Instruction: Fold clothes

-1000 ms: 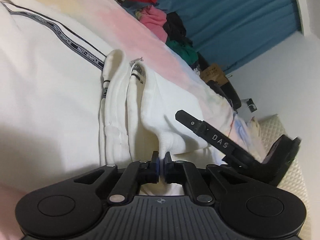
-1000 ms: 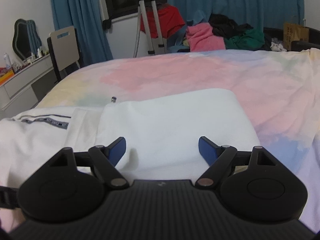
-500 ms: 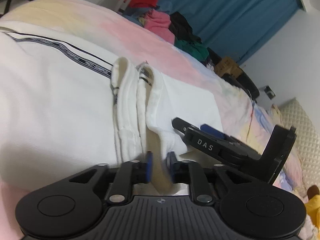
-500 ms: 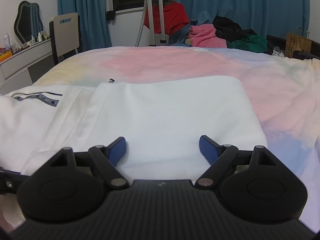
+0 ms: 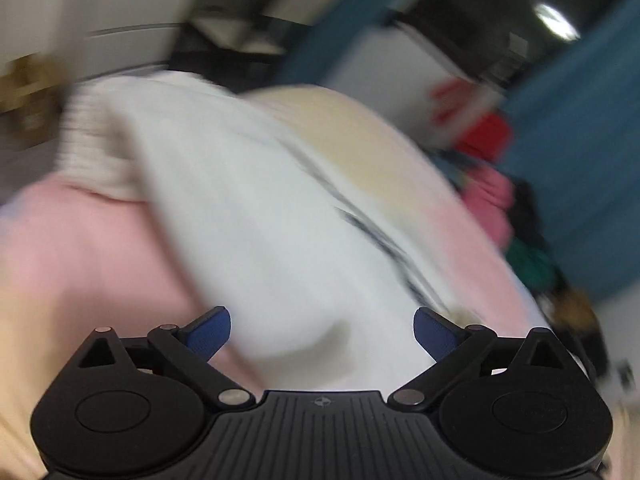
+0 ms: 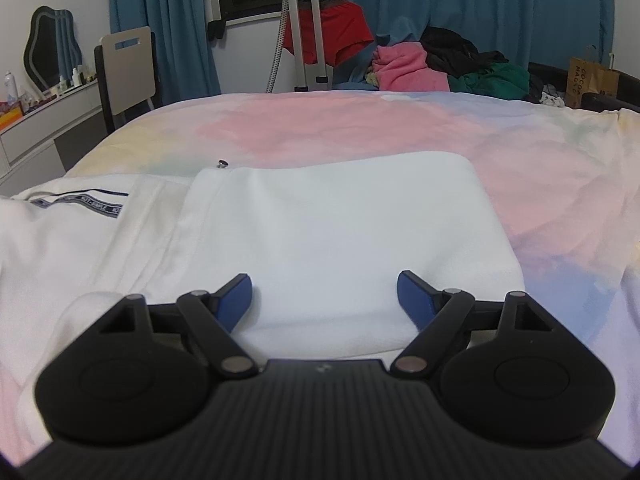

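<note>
A white garment point(image 6: 328, 240) with a dark printed trim band point(image 6: 80, 205) lies on the pastel bedsheet point(image 6: 360, 128), its right part folded over into a flat rectangle. My right gripper point(image 6: 325, 300) hovers open just above the near edge of that folded part, with nothing between its fingers. The left wrist view is blurred by motion; there the white garment point(image 5: 260, 208) stretches away toward the upper left, and my left gripper point(image 5: 322, 330) stands wide open over the cloth, holding nothing.
A pile of red, pink, black and green clothes point(image 6: 432, 66) sits at the far side of the bed, beside a tripod point(image 6: 302, 40). A chair point(image 6: 128, 68) and dresser point(image 6: 44, 120) stand at the left. Blue curtains point(image 6: 480, 12) hang behind.
My left gripper has let go of the white cloth, opened wide and swung quickly to the left. The right gripper stayed open and drew slightly back.
</note>
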